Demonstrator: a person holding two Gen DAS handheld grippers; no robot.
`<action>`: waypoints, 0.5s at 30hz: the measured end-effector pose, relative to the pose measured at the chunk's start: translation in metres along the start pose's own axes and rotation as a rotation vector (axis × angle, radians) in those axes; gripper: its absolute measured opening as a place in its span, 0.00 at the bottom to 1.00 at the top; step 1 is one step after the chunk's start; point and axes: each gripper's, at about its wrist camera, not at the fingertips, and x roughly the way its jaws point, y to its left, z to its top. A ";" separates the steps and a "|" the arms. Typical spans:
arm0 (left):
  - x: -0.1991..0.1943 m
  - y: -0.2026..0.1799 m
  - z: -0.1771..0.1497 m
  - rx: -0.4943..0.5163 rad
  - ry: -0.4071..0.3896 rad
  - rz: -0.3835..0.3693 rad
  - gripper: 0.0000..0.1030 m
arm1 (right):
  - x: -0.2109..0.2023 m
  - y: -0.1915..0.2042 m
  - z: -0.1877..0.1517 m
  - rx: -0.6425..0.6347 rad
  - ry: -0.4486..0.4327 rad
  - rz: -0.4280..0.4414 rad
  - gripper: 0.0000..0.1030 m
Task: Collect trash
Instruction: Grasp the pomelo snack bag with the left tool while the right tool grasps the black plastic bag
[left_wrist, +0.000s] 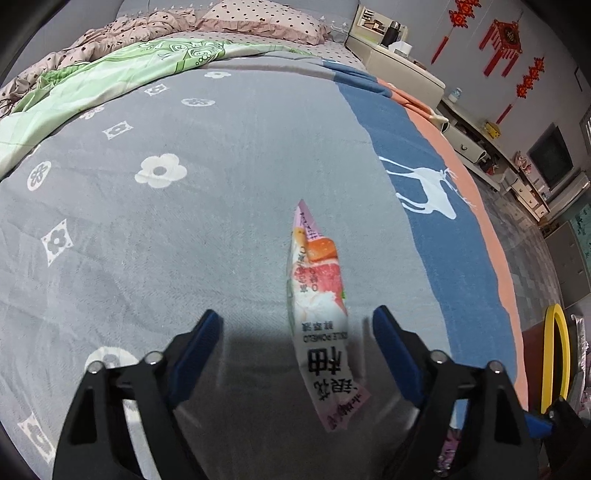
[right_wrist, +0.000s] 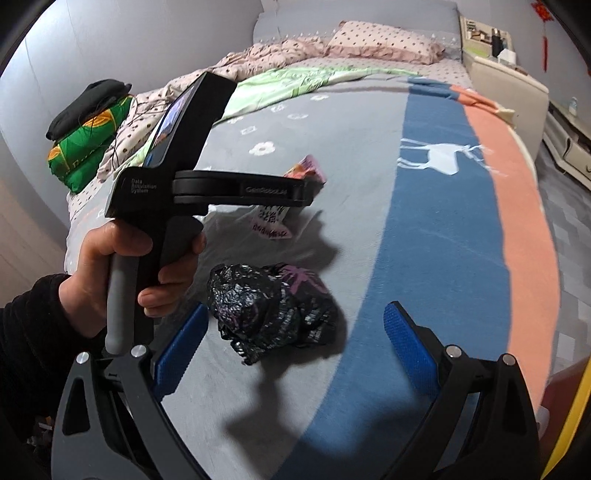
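A pink and white snack wrapper (left_wrist: 318, 306) lies on the grey flowered bedspread (left_wrist: 184, 221). My left gripper (left_wrist: 297, 321) is open, its blue pads on either side of the wrapper's near half, close above the bed. In the right wrist view the left gripper (right_wrist: 314, 184) hangs over the same wrapper (right_wrist: 273, 221). A crumpled black plastic bag (right_wrist: 273, 310) with a purple print lies on the bed in front of my right gripper (right_wrist: 295, 325), which is open and empty, just short of it.
The bed has a blue band with a white deer (left_wrist: 428, 192) and an orange edge strip (right_wrist: 517, 206). Pillows and a rumpled quilt (left_wrist: 184, 33) lie at the far end. A yellow-rimmed container (left_wrist: 554, 354) stands by the bed's right side. Cabinets (left_wrist: 491, 147) line the right wall.
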 end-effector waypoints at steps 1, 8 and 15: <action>0.003 0.002 0.000 -0.001 0.004 -0.006 0.72 | 0.005 0.001 0.001 -0.004 0.007 0.002 0.89; 0.006 -0.001 0.001 0.045 -0.021 0.010 0.49 | 0.034 0.002 0.008 -0.001 0.051 0.022 0.76; 0.007 0.004 0.002 0.034 -0.039 0.006 0.24 | 0.047 0.007 0.008 -0.025 0.071 0.049 0.58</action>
